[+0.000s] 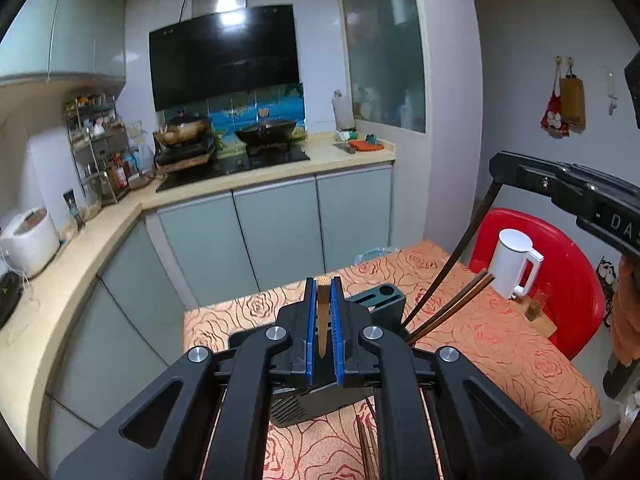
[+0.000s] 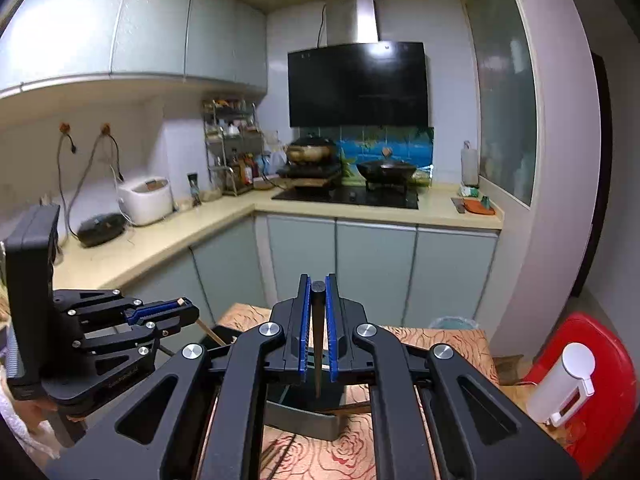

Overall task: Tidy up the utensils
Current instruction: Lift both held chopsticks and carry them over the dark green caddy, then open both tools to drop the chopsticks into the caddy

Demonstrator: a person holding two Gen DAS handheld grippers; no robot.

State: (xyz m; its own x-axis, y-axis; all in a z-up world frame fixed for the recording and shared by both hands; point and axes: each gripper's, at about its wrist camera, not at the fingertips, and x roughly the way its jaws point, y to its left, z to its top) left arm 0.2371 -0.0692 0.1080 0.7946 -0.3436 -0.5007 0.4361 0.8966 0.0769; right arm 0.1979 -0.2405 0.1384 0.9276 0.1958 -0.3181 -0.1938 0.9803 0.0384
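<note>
Claws both raised above tabletop: left claw pinching light chopstick, right claw pinching dark chopstick, likely bound for green holder.

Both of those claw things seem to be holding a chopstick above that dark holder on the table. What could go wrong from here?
The left gripper and right gripper each pinch one thin chopstick, a light chopstick and a dark chopstick, so either could twist or slip in the jaws. The dark holder has narrow slots, so a tip might miss and nudge it. More chopsticks already lean out toward the white kettle; a bump could scatter them.
</note>
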